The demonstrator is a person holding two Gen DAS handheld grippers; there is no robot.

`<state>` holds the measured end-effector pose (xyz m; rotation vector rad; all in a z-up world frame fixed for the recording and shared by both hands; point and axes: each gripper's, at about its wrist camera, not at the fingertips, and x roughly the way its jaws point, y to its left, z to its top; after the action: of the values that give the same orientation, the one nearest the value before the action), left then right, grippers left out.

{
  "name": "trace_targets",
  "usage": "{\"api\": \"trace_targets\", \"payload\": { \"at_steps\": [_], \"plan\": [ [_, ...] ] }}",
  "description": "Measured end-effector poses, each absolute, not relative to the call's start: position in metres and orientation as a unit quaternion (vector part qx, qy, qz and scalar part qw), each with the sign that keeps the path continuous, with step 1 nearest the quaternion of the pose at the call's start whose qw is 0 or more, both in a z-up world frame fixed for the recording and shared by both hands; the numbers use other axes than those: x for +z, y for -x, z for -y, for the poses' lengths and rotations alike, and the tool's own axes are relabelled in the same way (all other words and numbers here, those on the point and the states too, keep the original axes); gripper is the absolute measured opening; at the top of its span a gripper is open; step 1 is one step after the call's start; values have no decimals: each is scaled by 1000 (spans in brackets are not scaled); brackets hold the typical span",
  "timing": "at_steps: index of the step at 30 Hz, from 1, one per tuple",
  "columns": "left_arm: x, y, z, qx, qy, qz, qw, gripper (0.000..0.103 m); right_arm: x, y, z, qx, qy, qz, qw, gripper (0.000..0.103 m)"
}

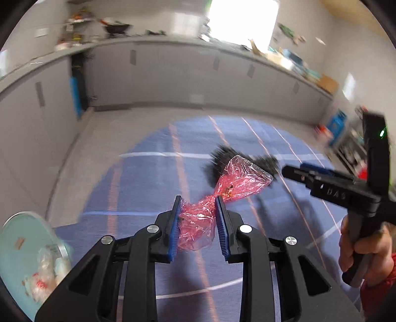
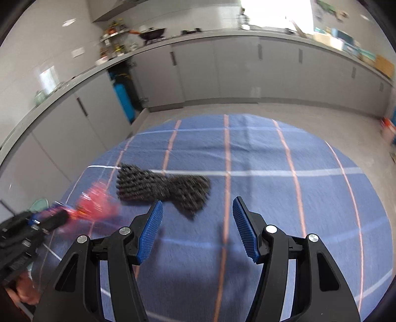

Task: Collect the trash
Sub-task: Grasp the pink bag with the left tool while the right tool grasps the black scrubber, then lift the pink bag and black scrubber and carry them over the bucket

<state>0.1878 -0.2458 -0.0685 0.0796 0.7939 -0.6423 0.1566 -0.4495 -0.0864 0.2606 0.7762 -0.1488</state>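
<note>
Left wrist view: the left claw [image 1: 198,218] is clamped on the pink cellophane wrapper [image 1: 222,195], lifted above the blue rug [image 1: 138,178]. The right claw [image 2: 198,223], released and empty, hangs just short of the black mesh scrap [image 2: 160,187], which lies on that rug with its long axis crosswise, nearer the right claw.

Bright daylight from a blown-out window [image 1: 242,19]; strong fisheye bending, motion blur throughout.
</note>
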Motion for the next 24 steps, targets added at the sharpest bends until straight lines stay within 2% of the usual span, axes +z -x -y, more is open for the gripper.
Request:
{"api": "trace_targets", "payload": {
  "at_steps": [4, 10, 14, 15, 20, 22, 24],
  "plan": [
    [-63, -198, 234, -241, -34, -358, 901, 27, -88, -191, 451, -9, -113, -386, 915, 59],
    [-75, -214, 238, -202, -35, -374, 905, 27, -105, -223, 449, 38, -56, -419, 905, 60],
    [-80, -215, 237, -203, -36, -380, 902, 27, -110, -223, 447, 52, -57, -431, 899, 59],
    [-81, -215, 238, -203, -37, -381, 901, 27, -110, -221, 445, 56, -56, -434, 897, 55],
    [-81, -210, 241, -212, -41, -383, 898, 27, -113, -209, 426, 41, -6, -451, 892, 51],
    [-77, -205, 238, -213, -42, -381, 899, 27, -114, -206, 421, 32, -4, -455, 890, 43],
    [-73, -199, 235, -213, -42, -378, 900, 27, -114, -204, 418, 24, -6, -463, 886, 30]
  ]
}}
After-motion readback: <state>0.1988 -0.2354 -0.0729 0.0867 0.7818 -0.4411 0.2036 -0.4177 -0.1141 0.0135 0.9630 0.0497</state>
